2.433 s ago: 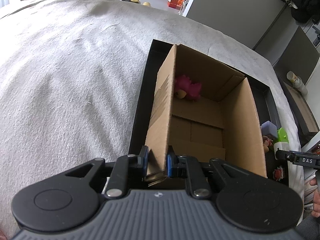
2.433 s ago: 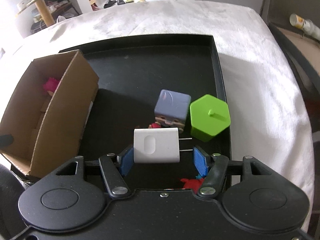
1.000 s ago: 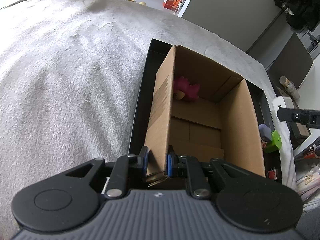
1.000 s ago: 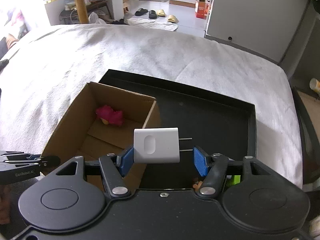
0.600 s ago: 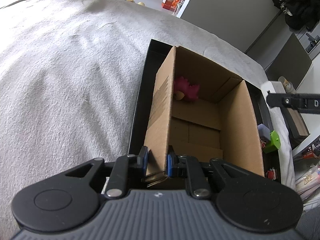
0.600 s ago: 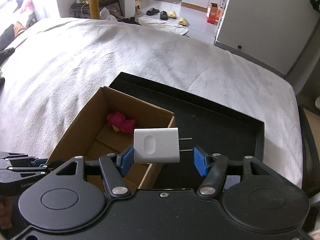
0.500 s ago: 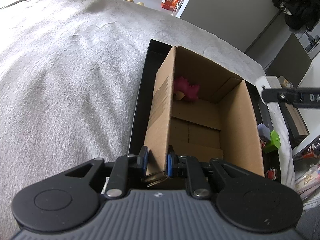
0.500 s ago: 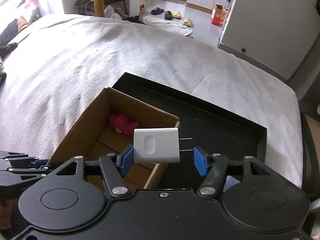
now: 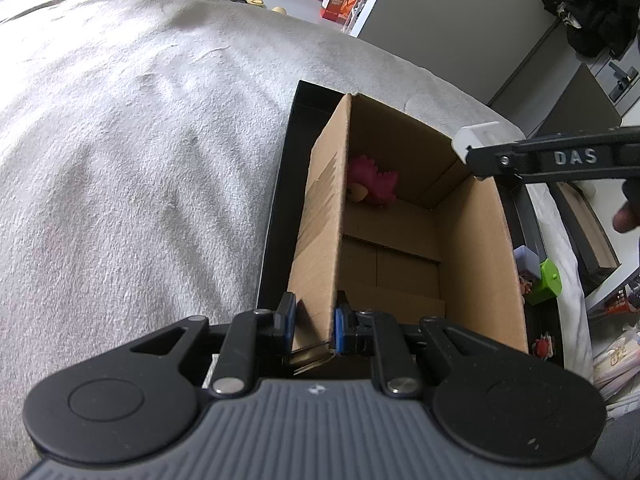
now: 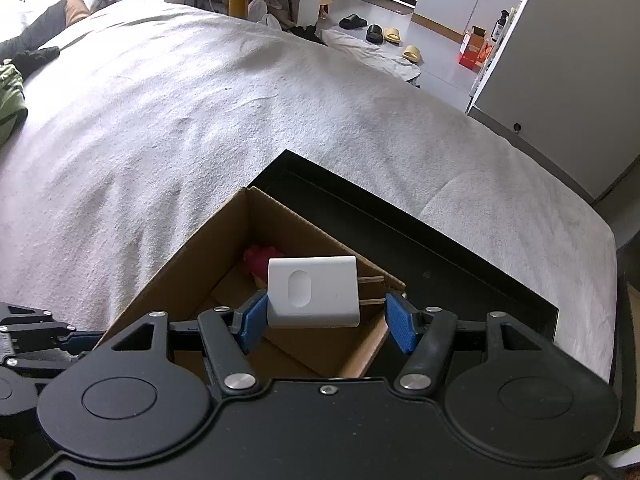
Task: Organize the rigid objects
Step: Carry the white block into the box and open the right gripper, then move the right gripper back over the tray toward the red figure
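Note:
My left gripper point(image 9: 314, 320) is shut on the near left wall of the open cardboard box point(image 9: 472, 264), which stands in the black tray point(image 9: 280, 208). A pink toy point(image 9: 374, 186) lies at the box's far end. My right gripper point(image 10: 326, 318) is shut on a white plug charger point(image 10: 314, 292), its prongs pointing right. It hangs above the box point(image 10: 192, 272), over the pink toy point(image 10: 256, 258). In the left wrist view the right gripper point(image 9: 560, 158) and the charger point(image 9: 480, 138) reach in over the box's far right corner.
A green hexagonal block point(image 9: 550, 280), a lavender cube point(image 9: 526, 258) and a small red toy point(image 9: 544, 346) sit in the tray right of the box. The tray point(image 10: 440, 256) rests on a grey-white blanket. A fingertip shows at the right edge of the left wrist view.
My right gripper has carried the charger leftwards from beside the box to above its opening, rolling a little. The left gripper and the box have stayed put.

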`<state>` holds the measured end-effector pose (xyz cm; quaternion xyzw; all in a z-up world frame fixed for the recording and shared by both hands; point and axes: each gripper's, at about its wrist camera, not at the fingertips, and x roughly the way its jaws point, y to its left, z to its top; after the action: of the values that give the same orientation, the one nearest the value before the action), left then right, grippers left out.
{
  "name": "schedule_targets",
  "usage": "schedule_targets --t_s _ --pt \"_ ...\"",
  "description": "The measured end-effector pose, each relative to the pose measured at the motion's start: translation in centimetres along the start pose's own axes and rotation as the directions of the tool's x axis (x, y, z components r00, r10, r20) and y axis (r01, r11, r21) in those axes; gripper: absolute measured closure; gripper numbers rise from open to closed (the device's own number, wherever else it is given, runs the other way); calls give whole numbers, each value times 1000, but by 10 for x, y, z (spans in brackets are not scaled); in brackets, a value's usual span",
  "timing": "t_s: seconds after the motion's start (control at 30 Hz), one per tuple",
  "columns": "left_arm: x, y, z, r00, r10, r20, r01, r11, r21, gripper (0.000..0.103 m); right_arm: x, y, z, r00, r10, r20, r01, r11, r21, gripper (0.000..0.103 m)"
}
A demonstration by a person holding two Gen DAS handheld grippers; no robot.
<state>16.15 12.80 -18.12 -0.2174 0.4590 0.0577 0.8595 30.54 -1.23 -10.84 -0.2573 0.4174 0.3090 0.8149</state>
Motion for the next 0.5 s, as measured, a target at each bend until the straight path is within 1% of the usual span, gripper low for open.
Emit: schedule_targets --t_s 0.07,0.13,0.17,0.23,0.43,0.5 --pt "0 1 0 1000 -5 2 5 1000 -3 87 3 2 1 1000 -3 -7 3 1000 -13 40" --pt "-1 2 0 1000 -8 3 8 1000 -8 87 1 3 0 1000 -6 7 6 1000 -30 35" --pt "-1 1 0 1000 -7 5 7 1000 -6 85 -1 3 0 1000 -9 10 10 999 -32 35" --pt "-2 -2 0 1000 -6 22 5 1000 12 85 -6 1 -2 1000 -8 8 8 1000 -19 34" --pt "0 -2 0 1000 7 6 -7 1000 11 85 -22 -10 -20 1000 -7 9 7 1000 1 26" --pt "0 -3 0 1000 12 6 -12 1000 19 85 -27 -15 -27 1000 -12 9 12 1000 15 25"
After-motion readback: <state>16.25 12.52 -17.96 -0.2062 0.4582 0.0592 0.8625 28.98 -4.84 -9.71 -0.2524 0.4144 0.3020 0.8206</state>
